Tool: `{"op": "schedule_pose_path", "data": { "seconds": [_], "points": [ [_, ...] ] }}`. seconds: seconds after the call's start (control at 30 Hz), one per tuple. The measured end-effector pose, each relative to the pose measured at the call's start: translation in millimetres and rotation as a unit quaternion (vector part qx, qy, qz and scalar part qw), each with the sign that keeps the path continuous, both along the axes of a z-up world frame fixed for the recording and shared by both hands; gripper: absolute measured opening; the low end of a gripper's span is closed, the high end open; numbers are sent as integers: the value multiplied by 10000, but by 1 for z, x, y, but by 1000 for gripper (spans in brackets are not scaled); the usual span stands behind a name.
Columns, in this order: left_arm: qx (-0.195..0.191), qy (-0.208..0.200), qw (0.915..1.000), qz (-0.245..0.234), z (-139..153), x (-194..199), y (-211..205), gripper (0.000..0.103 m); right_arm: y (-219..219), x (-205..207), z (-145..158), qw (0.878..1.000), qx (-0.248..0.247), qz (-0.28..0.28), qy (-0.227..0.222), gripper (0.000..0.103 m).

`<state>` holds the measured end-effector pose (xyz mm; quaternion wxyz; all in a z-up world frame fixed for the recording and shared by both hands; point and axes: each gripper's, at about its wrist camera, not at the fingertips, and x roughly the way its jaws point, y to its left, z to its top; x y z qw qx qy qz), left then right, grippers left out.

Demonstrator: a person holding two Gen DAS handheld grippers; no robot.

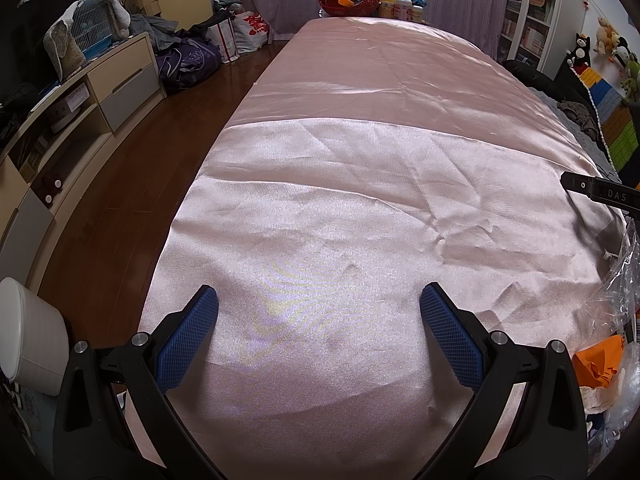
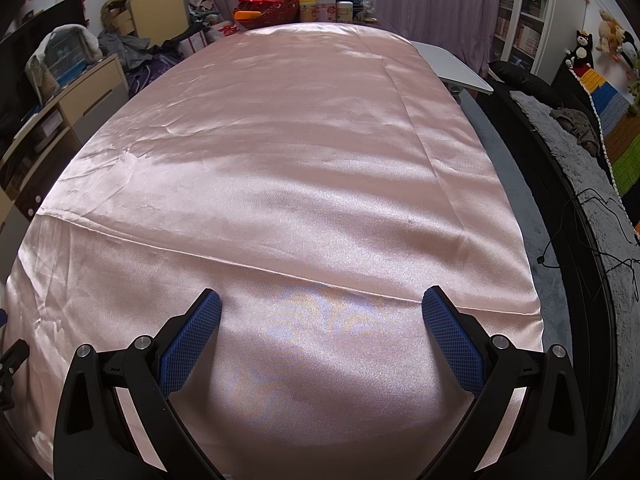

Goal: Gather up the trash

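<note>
your left gripper [image 1: 319, 308] and right gripper [image 2: 321, 310] hover over the pink-clothed counter [image 1: 360, 160], fingers wide, holding nothing

Trash at the desk's right edge
Crumpled orange paper [image 1: 599, 362] lies inside a clear plastic bag [image 1: 622, 280], white scraps beneath it.

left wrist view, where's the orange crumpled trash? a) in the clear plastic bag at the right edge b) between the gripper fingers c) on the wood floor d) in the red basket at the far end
a: the orange crumpled trash sits inside the clear plastic bag at the right edge, while the left gripper is open and holds nothing.
</note>
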<state>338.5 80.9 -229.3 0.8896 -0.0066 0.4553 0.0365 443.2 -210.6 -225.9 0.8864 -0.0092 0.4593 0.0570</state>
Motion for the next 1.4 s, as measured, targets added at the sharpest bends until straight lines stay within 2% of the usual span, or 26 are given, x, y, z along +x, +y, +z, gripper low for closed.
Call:
{"op": "schedule_pose_path", "data": {
  "seconds": [1.1, 1.13, 1.17, 1.2, 1.23, 1.4],
  "points": [
    [-9, 26, 10000, 76, 2, 2, 2, 96, 1, 5, 1, 9999, -101, 36, 67, 100],
    [-27, 62, 9998, 191, 5, 1, 5, 95, 1, 5, 6, 9995, -313, -15, 59, 100],
    [-142, -62, 9994, 313, 15, -4, 9, 95, -2, -2, 20, 9977, -548, -197, -338, 100],
    [-310, -320, 9984, 361, 29, -12, 14, 95, -8, -14, 42, 9937, -596, -335, -885, 100],
    [-396, -603, 9967, 370, 46, -22, 17, 95, -15, -25, 62, 9900, -531, -390, -1247, 100],
    [-51, -1655, 9858, 269, 139, -73, 7, 95, -39, -92, 163, 9792, -178, -457, -1966, 100]
  ]
}}
